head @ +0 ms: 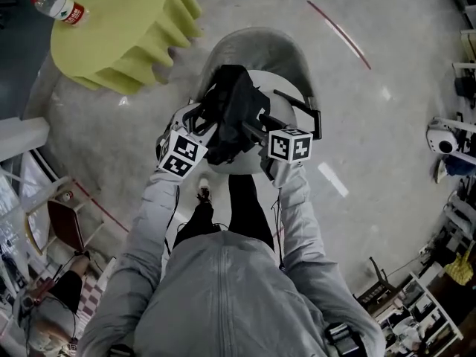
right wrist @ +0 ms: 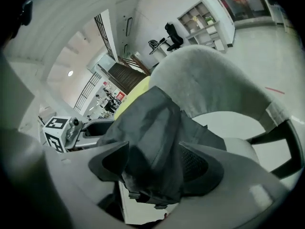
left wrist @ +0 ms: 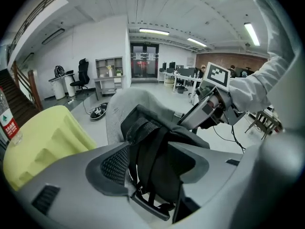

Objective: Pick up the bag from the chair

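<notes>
A black bag [head: 232,108] sits slumped on the seat of a grey chair [head: 256,47] with a curved backrest, right below me. My left gripper [head: 202,121] is at the bag's left side and my right gripper [head: 254,127] at its right. In the left gripper view the bag's straps [left wrist: 145,142] hang between the wide jaws of the left gripper [left wrist: 155,151]. The right gripper view shows the bag's dark fabric [right wrist: 152,123] filling the gap of the right gripper [right wrist: 155,149], also spread wide. Neither pair of pads visibly clamps the bag.
A yellow-green ridged foam seat [head: 119,36] stands at the chair's far left, with a water bottle [head: 59,7] beside it. The chair has a black armrest [head: 316,121] on its right. Shelves and clutter [head: 416,311] line the right edge. My legs stand just before the seat.
</notes>
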`<state>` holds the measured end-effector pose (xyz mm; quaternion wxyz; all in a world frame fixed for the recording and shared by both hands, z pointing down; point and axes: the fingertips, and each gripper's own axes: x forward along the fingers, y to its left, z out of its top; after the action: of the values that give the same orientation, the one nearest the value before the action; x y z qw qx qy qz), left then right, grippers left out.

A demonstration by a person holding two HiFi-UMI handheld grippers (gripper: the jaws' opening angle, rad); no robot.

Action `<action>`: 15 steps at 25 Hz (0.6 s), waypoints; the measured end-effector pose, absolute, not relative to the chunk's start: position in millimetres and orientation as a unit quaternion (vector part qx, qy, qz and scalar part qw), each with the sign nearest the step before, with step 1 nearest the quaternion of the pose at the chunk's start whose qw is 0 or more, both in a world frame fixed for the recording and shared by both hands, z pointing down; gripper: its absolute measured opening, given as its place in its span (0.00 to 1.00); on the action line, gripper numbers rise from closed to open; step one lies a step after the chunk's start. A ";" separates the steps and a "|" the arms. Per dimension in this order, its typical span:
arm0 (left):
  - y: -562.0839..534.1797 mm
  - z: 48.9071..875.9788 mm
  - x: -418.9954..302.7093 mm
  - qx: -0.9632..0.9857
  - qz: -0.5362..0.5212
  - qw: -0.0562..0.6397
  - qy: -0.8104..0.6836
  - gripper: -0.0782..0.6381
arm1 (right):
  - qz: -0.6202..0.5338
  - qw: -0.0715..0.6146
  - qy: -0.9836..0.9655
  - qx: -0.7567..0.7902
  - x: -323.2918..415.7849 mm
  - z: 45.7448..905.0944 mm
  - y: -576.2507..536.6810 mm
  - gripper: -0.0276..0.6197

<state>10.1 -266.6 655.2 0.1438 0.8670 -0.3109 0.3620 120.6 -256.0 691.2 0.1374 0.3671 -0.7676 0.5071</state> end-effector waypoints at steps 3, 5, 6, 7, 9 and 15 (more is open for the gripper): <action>-273.3 660.9 13.5 0.868 0.363 0.126 -0.316 0.44 | 0.524 0.116 -0.771 0.342 110.4 703.1 -261.5 0.56; -281.4 663.7 11.5 0.864 0.363 0.110 -0.330 0.44 | 0.531 0.096 -0.777 0.324 103.3 706.6 -265.7 0.56; -285.7 664.1 10.1 0.863 0.364 0.099 -0.337 0.44 | 0.535 0.087 -0.778 0.316 99.5 707.5 -267.4 0.56; -289.4 664.0 9.4 0.862 0.366 0.085 -0.340 0.44 | 0.540 0.078 -0.779 0.310 96.4 708.3 -269.1 0.56; -295.2 664.0 11.5 0.862 0.373 0.052 -0.338 0.44 | 0.549 0.065 -0.776 0.304 93.3 709.9 -272.9 0.56; -302.5 673.5 29.1 0.874 0.387 0.011 -0.293 0.44 | 0.563 0.055 -0.771 0.293 90.1 714.6 -278.6 0.51</action>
<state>29.1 -302.5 673.5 0.0109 0.8743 -0.2928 0.3870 90.1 -278.6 714.6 0.0554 0.2928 -0.7707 0.5633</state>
